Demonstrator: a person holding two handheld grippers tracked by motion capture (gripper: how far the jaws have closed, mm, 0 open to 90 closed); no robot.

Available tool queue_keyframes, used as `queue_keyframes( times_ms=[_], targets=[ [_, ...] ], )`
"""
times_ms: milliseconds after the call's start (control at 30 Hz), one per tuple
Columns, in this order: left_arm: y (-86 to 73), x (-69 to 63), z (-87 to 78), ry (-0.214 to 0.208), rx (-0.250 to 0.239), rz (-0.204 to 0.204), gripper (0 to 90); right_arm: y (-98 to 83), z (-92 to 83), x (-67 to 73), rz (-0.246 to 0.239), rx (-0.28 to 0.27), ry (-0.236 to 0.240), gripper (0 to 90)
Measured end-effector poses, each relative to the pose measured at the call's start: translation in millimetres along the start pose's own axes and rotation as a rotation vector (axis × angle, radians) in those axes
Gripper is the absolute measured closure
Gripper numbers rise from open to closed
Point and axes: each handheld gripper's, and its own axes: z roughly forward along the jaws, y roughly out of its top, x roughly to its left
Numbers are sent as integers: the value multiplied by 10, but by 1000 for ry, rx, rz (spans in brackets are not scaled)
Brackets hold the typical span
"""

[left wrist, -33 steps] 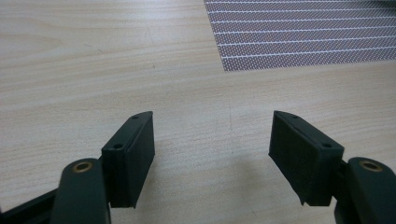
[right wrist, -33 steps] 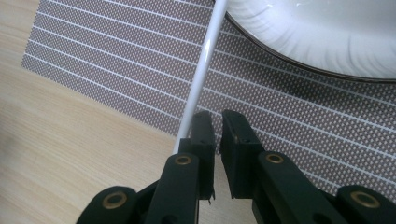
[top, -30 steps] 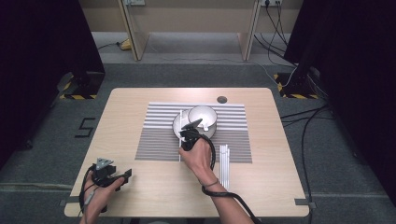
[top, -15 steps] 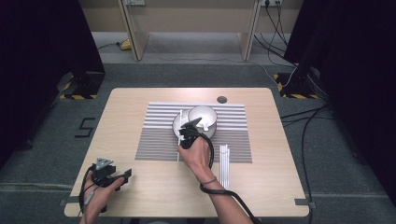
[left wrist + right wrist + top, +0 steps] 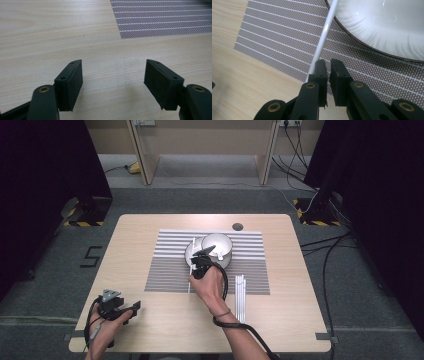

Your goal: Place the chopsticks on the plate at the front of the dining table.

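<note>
A thin white stick (image 5: 193, 244) (image 5: 324, 32) lies on the striped placemat (image 5: 165, 270) along the left side of a white plate (image 5: 191, 254) (image 5: 387, 30). A white bowl (image 5: 218, 244) sits on that plate. My right gripper (image 5: 206, 252) (image 5: 328, 62) hovers low over the plate's left rim. Its jaws stand almost together with nothing seen between them, and the stick runs under the outer side of the left jaw. My left gripper (image 5: 133, 308) (image 5: 113, 82) is open over bare wood near the table's front left corner.
Several more white sticks (image 5: 240, 295) lie side by side at the placemat's right front corner. A dark round cable hole (image 5: 237, 226) is set in the table behind the placemat. The right gripper's cable trails off the front edge.
</note>
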Motion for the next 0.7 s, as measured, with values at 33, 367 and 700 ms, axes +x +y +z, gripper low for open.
queue_keyframes(
  times_ms=[33,367,700],
  targets=[
    [0,-1,0,0,0,1,308,-2,-3,3,0,-7,5,840],
    [2,-2,-4,3,-2,-1,308,-65,-147,-84,6,-46,9,829],
    [1,-4,-7,4,0,3,308,-226,-382,-357,40,-59,-27,822]
  ],
)
